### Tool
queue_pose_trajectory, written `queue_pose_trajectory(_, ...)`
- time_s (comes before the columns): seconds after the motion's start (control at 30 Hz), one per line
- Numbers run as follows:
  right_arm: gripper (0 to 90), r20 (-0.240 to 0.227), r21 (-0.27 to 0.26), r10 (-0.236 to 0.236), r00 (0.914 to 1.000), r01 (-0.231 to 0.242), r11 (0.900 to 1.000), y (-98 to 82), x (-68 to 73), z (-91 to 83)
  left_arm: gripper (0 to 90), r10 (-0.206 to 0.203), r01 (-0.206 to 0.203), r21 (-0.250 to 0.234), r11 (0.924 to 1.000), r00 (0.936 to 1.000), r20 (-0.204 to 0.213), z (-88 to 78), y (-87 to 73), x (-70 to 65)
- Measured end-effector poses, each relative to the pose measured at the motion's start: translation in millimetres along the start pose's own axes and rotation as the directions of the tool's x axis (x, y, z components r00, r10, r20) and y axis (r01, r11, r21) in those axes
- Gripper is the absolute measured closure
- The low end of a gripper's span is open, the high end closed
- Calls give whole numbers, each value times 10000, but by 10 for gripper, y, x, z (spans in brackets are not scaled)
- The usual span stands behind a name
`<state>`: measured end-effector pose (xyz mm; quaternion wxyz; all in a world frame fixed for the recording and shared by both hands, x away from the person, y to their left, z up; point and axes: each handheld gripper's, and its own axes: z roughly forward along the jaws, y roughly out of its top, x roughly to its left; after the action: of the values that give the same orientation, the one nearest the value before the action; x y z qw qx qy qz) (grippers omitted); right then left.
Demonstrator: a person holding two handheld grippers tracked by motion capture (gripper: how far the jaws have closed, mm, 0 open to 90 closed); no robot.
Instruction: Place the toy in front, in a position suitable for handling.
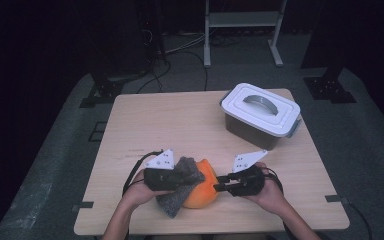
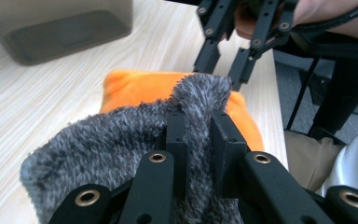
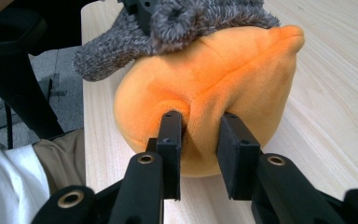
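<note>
An orange plush cushion [image 1: 205, 192] lies at the front middle of the table, with a grey fuzzy knit cover [image 1: 180, 192] draped over its left side. My left gripper [image 1: 182, 176] is shut on a fold of the grey cover [image 2: 121, 140], and its jaws [image 2: 198, 135] pinch the fabric just above the orange plush [image 2: 135, 88]. From the other side, my right gripper [image 1: 218, 184] is shut on a pinched fold of the cushion [image 3: 223, 70]; its own view shows the pads [image 3: 170, 135] squeezing the plush. The grey cover [image 3: 191, 23] sits on top of the cushion there.
A grey storage box with a white handled lid [image 1: 260, 112] stands at the back right of the wooden table [image 1: 180, 120]. The person's forearms come in over the front edge. A metal stand [image 1: 242, 30] and cables sit on the dark floor beyond.
</note>
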<state>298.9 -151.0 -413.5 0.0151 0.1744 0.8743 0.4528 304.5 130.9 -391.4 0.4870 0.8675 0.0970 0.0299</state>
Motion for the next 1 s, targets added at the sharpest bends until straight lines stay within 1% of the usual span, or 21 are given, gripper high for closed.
queue_pose_trajectory(0.07,703,-58,-13,16,10000,-16,10000,-1,6,5,790,164,-163,-93,9998,9997,161,15,35,-34)
queue_pose_trajectory(0.17,704,-99,9,-37,9999,37,10000,1,16,13,790,349,-348,-65,9994,9991,236,44,72,-74)
queue_pose_trajectory(0.2,705,-101,46,-58,9999,58,10000,-2,16,14,789,351,-350,-46,9994,9991,248,49,73,-79)
queue_pose_trajectory(0.27,709,-85,79,-65,9999,65,9999,-8,11,13,789,326,-327,47,9995,9993,179,51,65,-70)
queue_pose_trajectory(0.33,710,-92,80,-8,10000,9,10000,-13,4,10,790,269,-270,167,9995,9996,25,34,48,-50)
queue_pose_trajectory(0.5,710,-51,135,85,10000,-85,9999,-34,-33,1,787,-71,85,350,9994,9991,-414,-54,-52,51)
queue_pose_trajectory(0.63,709,-83,202,231,9997,-230,9995,-65,-68,-16,785,-487,500,283,9983,9978,-440,-82,-142,123)
queue_pose_trajectory(0.7,703,-117,207,251,9996,-248,9995,-69,-73,-21,785,-621,629,223,9978,9974,-362,-85,-170,144)
queue_pose_trajectory(0.83,642,-283,114,249,9993,-246,9996,-64,-82,-46,785,-618,624,221,9978,9977,-263,-60,-173,130)
queue_pose_trajectory(0.9,585,-365,-36,249,9990,-251,9997,-66,-95,-74,785,-623,627,220,9978,9979,-160,-40,-171,123)
queue_pose_trajectory(1.0,535,-499,-497,312,9983,-337,9982,-66,-107,-109,785,-559,557,203,9982,9984,121,5,-156,98)
